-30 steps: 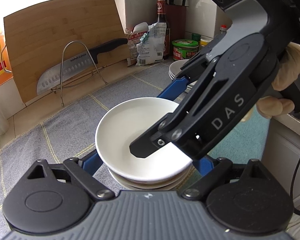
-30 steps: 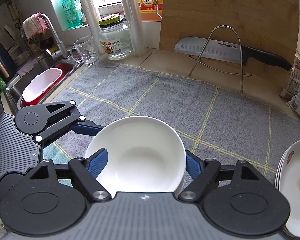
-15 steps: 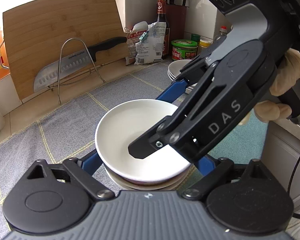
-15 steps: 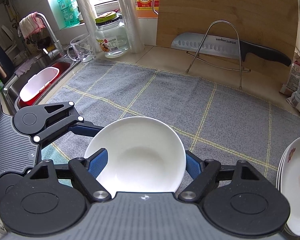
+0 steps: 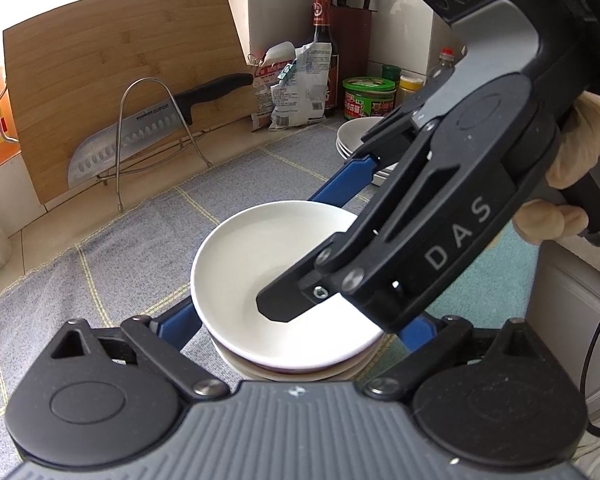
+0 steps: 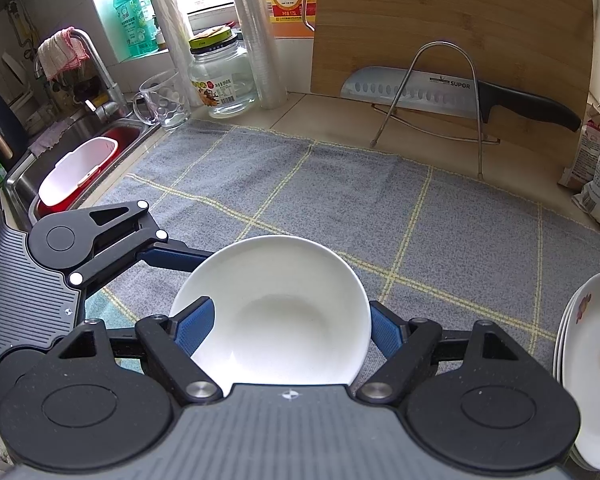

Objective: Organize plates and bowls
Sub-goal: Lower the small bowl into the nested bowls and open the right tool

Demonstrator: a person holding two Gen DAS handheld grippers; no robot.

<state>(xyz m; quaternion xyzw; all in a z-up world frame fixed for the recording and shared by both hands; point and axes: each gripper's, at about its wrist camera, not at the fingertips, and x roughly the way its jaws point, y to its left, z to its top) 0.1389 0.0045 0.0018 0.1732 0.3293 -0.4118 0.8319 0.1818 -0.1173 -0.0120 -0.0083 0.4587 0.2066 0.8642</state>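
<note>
**Bowl sits on the stack, my two grippers around it**

The white bowl (image 5: 260,256) rests on top of a short stack of dishes (image 5: 296,372) on the grey checked cloth (image 5: 120,248), low and central in both of my wrist views.

My left gripper (image 5: 296,320) has just been opening. Its jaws stand wide, one blue finger at 9 o'clock of the stack and one at 3 o'clock, with the stack between them and neither pad pressing on it.

My right gripper (image 6: 288,330), held in my gloved hand (image 5: 580,152), straddles the bowl, with a pad at the rim on each side. I cannot tell whether those pads press on it or only lie against it.

From the right wrist, a second pile of plates (image 6: 592,344) lies at 3 o'clock of the bowl, well apart. The knife (image 6: 420,92) in its wire rack leans against the cutting board (image 6: 440,20) at 1 o'clock, and the sink (image 6: 76,148) is at 10 o'clock.
</note>
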